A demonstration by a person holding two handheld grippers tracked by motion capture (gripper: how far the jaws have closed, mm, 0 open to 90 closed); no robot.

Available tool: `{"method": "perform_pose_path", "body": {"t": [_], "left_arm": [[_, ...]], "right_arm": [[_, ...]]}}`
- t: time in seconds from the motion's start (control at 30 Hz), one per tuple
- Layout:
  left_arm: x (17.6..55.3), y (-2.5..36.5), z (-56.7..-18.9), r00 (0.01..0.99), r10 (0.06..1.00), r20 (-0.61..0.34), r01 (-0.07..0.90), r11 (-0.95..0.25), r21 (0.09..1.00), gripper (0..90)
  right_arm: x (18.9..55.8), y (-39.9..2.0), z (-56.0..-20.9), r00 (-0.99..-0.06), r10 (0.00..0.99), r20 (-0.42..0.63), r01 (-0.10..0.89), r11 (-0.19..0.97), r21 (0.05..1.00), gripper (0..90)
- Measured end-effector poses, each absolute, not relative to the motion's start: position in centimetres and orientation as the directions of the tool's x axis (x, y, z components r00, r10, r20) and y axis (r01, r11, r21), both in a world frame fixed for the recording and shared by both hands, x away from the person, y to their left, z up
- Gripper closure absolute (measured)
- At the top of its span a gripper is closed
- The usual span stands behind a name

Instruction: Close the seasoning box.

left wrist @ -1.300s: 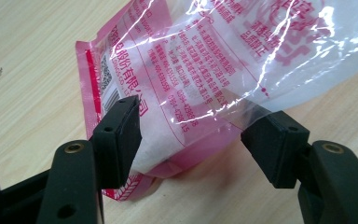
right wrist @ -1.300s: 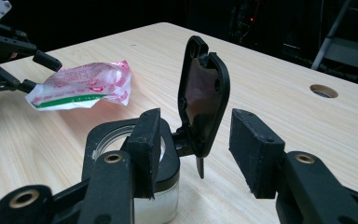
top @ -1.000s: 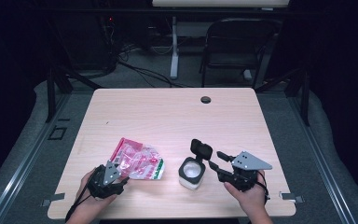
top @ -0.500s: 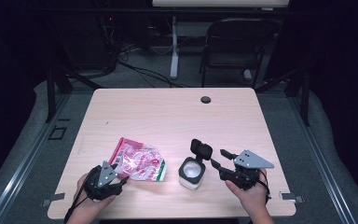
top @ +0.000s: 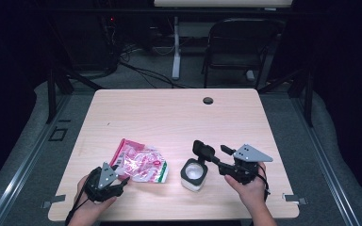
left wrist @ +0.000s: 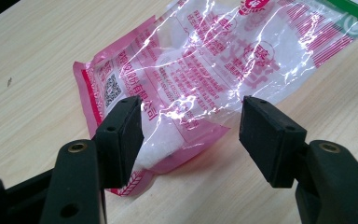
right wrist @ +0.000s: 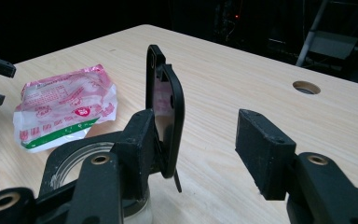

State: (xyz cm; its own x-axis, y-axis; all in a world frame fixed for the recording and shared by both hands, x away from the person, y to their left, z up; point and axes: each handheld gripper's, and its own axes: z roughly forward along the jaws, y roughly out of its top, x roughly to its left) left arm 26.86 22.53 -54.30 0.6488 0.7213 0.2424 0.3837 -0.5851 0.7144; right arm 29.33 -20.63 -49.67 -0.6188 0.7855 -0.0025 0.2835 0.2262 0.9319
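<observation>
On the pale wooden surface (top: 169, 117), the left tongs (left wrist: 189, 135) gape around the pink bag's (left wrist: 200, 70) corner; the right tongs (right wrist: 205, 140), just opening wide, stand beside the jar's (top: 193, 174) raised lid (right wrist: 165, 112)

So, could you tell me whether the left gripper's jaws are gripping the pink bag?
Apart. In the left gripper view the left gripper stands open astride the corner of the pink bag, with bare table plainly visible between the right-hand jaw and the bag.

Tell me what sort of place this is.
Probably a lab or recording workspace: a lone wooden table with a cable hole, cables on the floor, a folding chair and dark surroundings.
</observation>
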Motion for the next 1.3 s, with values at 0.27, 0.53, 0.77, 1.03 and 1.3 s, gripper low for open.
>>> {"method": "perform_pose_path", "body": {"t": [0.27, 0.53, 0.77, 1.03, 1.3], "left_arm": [[26.5, 22.6, -54.3, 0.643, 0.728, 0.239, 0.389, -0.579, 0.717, 39.2], [26.6, 22.8, -54.3, 0.632, 0.741, 0.227, 0.398, -0.562, 0.725, 39.2], [26.6, 23.0, -54.1, 0.633, 0.740, 0.228, 0.393, -0.561, 0.729, 39.2], [26.6, 23.1, -54.0, 0.634, 0.744, 0.210, 0.393, -0.543, 0.742, 39.6], [26.6, 23.2, -54.0, 0.636, 0.743, 0.210, 0.393, -0.545, 0.741, 39.6]], "right_arm": [[30.2, -19.8, -49.6, -0.639, 0.769, -0.006, 0.285, 0.243, 0.927, 47.6], [30.7, -19.1, -49.7, -0.653, 0.757, -0.008, 0.286, 0.257, 0.923, 48.8], [30.7, -18.9, -49.1, -0.659, 0.752, -0.018, 0.290, 0.275, 0.917, 49.8], [31.4, -18.2, -48.9, -0.671, 0.740, -0.033, 0.298, 0.311, 0.902, 56.8], [32.0, -17.6, -49.3, -0.684, 0.728, -0.050, 0.307, 0.350, 0.885, 65.3]]}}
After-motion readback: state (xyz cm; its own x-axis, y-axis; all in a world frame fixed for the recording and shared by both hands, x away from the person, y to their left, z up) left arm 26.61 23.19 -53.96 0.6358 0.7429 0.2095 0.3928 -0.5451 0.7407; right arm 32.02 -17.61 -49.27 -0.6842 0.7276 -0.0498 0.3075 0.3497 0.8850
